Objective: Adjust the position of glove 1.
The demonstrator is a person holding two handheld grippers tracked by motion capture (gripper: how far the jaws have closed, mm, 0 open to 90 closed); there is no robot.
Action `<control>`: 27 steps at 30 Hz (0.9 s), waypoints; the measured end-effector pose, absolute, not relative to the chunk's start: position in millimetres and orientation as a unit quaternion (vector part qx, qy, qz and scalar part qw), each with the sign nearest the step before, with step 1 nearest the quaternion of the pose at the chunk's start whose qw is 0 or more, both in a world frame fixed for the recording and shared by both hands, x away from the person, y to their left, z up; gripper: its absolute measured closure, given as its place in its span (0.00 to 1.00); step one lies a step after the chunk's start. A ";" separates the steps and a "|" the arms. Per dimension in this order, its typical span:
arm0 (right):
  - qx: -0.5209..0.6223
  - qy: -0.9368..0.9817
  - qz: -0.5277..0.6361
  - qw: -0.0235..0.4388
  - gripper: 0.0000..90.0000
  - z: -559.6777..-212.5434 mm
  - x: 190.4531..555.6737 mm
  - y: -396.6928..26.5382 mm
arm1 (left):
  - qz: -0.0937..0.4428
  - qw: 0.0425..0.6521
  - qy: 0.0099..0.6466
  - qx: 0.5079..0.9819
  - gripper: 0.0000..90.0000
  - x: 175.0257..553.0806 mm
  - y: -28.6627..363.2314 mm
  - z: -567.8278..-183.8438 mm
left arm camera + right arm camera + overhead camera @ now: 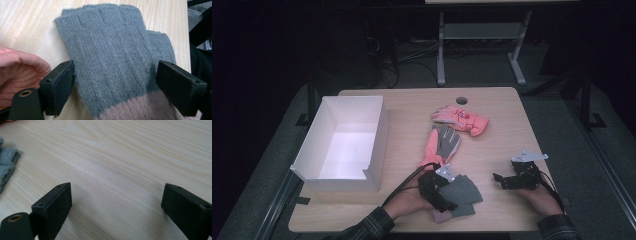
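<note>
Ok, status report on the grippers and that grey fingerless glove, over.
Left gripper open, jaws straddling the grey fingerless glove, flat on the table. Right gripper open over bare wood. Nothing in the way.

Inspector A: Surroundings dark; light falls chiefly on the pale wood-grain table (497,150), which has rounded corners and a round cable hole (461,100) near its far edge.

Inspector B: Confirmed. Grey floor (477,70) beyond it. A second table's grey metal frame (482,37) stands at the back, with loose cables (397,60) lying to its left.
</note>
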State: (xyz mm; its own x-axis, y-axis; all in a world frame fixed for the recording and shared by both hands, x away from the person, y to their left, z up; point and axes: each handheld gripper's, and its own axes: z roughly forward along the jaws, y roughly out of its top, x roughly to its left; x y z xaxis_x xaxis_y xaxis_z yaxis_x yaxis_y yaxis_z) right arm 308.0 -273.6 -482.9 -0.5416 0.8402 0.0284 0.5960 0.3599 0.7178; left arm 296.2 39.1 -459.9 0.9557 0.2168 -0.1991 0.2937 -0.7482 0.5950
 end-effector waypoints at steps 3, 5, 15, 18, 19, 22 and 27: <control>0.446 0.806 0.348 0.175 0.10 -482.9 308.0 -273.6 | -0.062 0.329 0.128 0.933 0.24 295.3 39.6 -459.3; 0.446 0.806 0.349 0.175 0.10 -482.9 308.0 -273.6 | -0.060 0.330 0.125 0.934 0.29 294.4 39.4 -459.0; 0.445 0.806 0.349 0.175 0.10 -482.9 308.0 -273.6 | -0.094 0.334 0.122 0.930 0.64 294.8 39.0 -458.7; 0.446 0.806 0.348 0.175 0.10 -482.9 307.9 -273.6 | -0.109 0.334 0.126 0.928 0.71 296.3 38.9 -458.8; 0.446 0.806 0.348 0.175 0.10 -482.9 307.9 -273.6 | -0.110 0.336 0.126 0.927 0.73 296.6 38.9 -459.1; 0.446 0.806 0.348 0.175 0.10 -482.9 308.0 -273.5 | -0.116 0.339 0.125 0.925 0.74 298.2 40.3 -458.9; 0.445 0.806 0.348 0.175 0.10 -482.9 308.1 -273.6 | -0.121 0.348 0.123 0.922 0.75 299.6 42.0 -455.6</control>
State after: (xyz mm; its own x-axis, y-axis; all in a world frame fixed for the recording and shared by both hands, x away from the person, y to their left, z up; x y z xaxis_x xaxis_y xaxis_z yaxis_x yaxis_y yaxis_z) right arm 308.1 -273.6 -482.9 -0.5419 0.8400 0.0279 0.5957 0.3605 0.7178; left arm 299.6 42.0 -455.6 0.9402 0.1423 -0.3095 0.3112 -0.7280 0.6108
